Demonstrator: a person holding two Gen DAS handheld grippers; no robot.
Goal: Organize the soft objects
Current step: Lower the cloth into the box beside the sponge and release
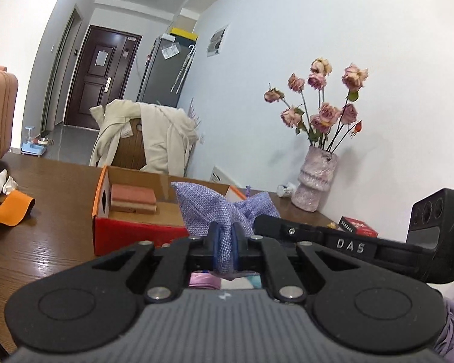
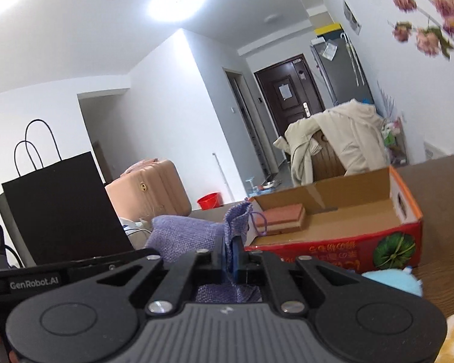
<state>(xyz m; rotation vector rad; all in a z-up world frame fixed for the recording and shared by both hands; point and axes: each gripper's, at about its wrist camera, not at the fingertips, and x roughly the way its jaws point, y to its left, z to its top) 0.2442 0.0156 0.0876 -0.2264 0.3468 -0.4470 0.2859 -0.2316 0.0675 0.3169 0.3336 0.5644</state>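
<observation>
Both my left tongs and right tongs are clamped on the purple woven drawstring pouch; I'd lift evenly and lower it gently into the open red cardboard box.

A lived-in flat: a fridge by the front door, a pink suitcase, dried roses in a vase on the wooden table.

Open box top is unobstructed (sponge inside).

Vase with dried roses; pink suitcase; black paper bag.
</observation>
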